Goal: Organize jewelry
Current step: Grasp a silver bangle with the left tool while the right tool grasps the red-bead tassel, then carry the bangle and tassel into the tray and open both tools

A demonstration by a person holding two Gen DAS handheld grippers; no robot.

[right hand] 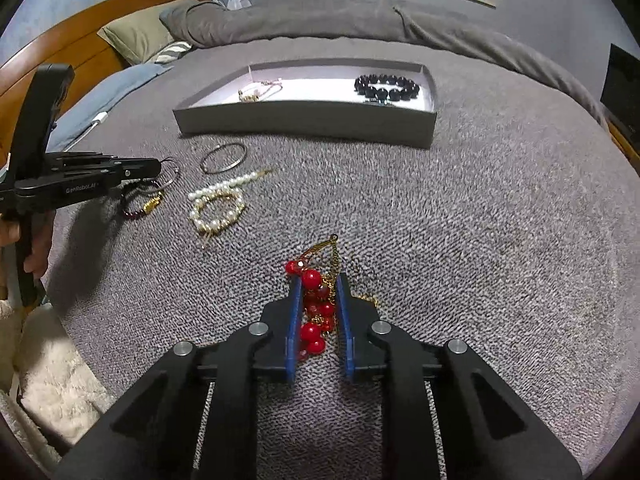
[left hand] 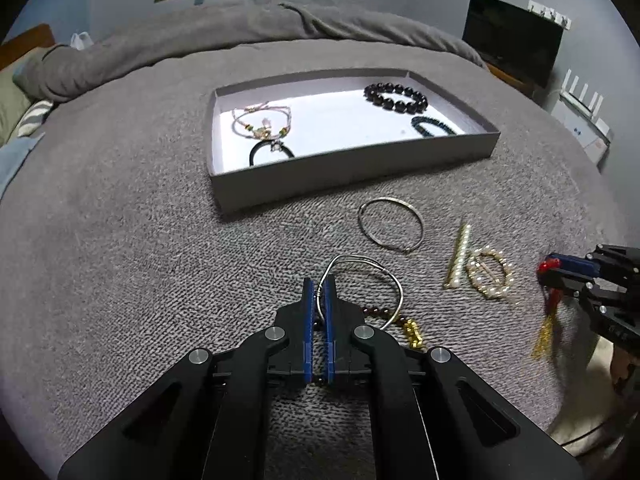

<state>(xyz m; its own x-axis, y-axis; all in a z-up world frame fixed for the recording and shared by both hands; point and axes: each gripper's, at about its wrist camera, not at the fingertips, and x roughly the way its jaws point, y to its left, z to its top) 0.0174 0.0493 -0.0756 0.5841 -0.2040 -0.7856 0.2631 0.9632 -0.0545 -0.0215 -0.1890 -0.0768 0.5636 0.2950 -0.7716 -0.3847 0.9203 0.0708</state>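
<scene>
My left gripper [left hand: 319, 282] is shut on a thin silver wire bangle [left hand: 370, 266], just above the grey bedspread. A dark red bead bracelet with a gold clasp [left hand: 408, 328] lies under it. My right gripper [right hand: 319, 280] is shut on a red bead and gold chain piece [right hand: 314, 304]; it also shows in the left wrist view [left hand: 554, 268]. A grey tray [left hand: 344, 172] holds a black bead bracelet [left hand: 396, 97], a pink cord bracelet [left hand: 262, 122], a black hair tie [left hand: 272, 151] and a dark teal bracelet [left hand: 432, 126].
On the bedspread before the tray lie a silver bangle [left hand: 390, 224], a pearl bar clip [left hand: 458, 258] and a pearl ring clip [left hand: 490, 274]. Pillows [right hand: 140, 38] and a wooden headboard [right hand: 80, 24] stand at the far left. A screen [left hand: 512, 36] is at the right.
</scene>
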